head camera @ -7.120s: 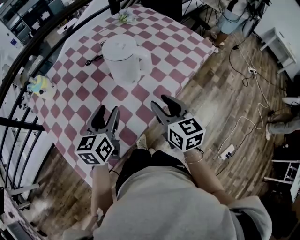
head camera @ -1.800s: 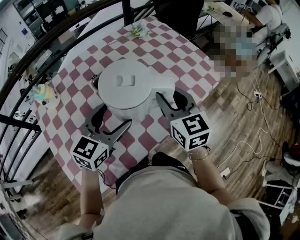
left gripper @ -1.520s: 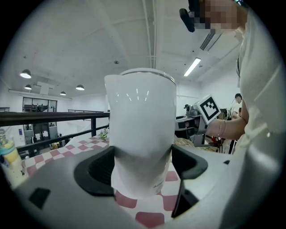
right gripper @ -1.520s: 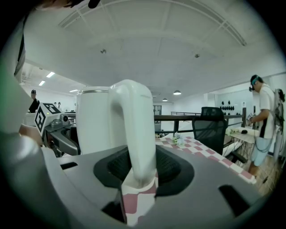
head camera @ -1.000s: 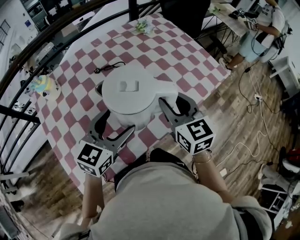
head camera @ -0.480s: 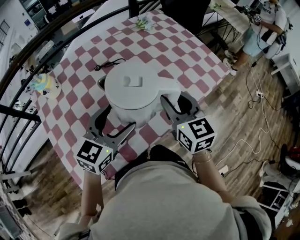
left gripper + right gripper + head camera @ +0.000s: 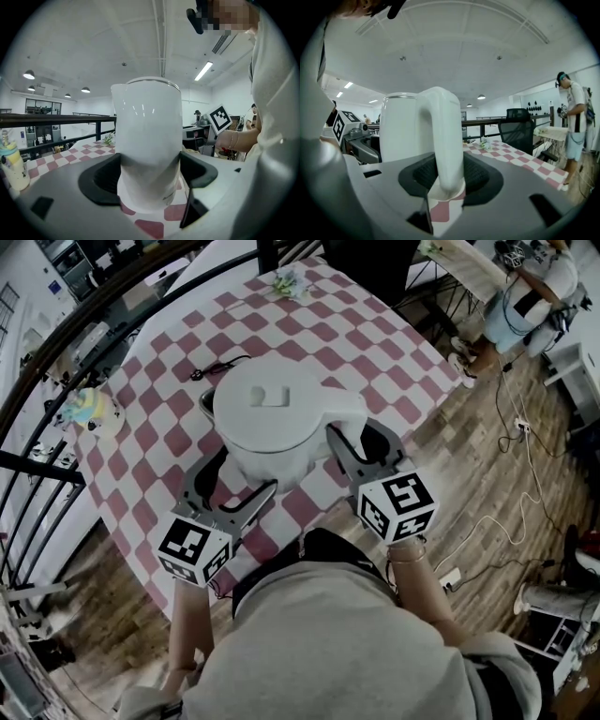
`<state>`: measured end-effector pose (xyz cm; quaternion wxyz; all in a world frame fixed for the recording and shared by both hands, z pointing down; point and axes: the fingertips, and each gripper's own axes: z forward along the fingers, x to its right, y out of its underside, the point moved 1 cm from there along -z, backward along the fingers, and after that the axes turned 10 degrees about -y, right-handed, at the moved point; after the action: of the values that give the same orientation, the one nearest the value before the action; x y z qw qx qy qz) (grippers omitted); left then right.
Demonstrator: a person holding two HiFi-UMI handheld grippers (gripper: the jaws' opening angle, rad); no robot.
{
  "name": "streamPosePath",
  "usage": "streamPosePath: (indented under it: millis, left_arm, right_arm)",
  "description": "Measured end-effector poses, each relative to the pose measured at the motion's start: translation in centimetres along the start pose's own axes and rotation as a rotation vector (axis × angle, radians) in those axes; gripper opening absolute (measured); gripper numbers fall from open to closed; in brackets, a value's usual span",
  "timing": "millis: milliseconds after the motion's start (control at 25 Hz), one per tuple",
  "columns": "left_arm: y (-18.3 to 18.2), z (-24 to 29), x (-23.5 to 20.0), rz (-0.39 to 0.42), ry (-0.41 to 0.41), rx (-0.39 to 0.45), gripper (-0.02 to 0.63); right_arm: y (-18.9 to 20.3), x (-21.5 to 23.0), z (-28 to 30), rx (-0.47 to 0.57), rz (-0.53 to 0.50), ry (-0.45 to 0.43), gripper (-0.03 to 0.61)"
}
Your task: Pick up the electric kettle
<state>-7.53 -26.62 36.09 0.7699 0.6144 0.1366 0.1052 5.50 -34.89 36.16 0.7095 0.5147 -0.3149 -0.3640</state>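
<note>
Where the electric kettle (image 7: 272, 423) is held: over the checked table (image 7: 375, 343), at 12 o'clock from both grippers.
Left gripper (image 7: 239, 474): clenched on the kettle's body.
Right gripper (image 7: 358, 435): clamped on its handle (image 7: 443, 140).
Around: power cord (image 7: 225, 362) at 11 o'clock, colourful toy (image 7: 86, 411) at 9 o'clock.

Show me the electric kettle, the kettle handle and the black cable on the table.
electric kettle (image 7: 272, 413), head view, middle of its lid
kettle handle (image 7: 447, 140), right gripper view, its upright part
black cable (image 7: 217, 366), head view, its middle
</note>
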Motion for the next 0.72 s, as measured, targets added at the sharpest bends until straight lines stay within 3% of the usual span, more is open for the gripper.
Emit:
streamPosePath:
  millis: [720]
  left_arm:
    - [-0.29,0.21,0.17,0.001,0.014,0.006,0.41]
  right_arm:
    - [0.17,0.24,-0.33,0.01,0.019,0.03,0.147]
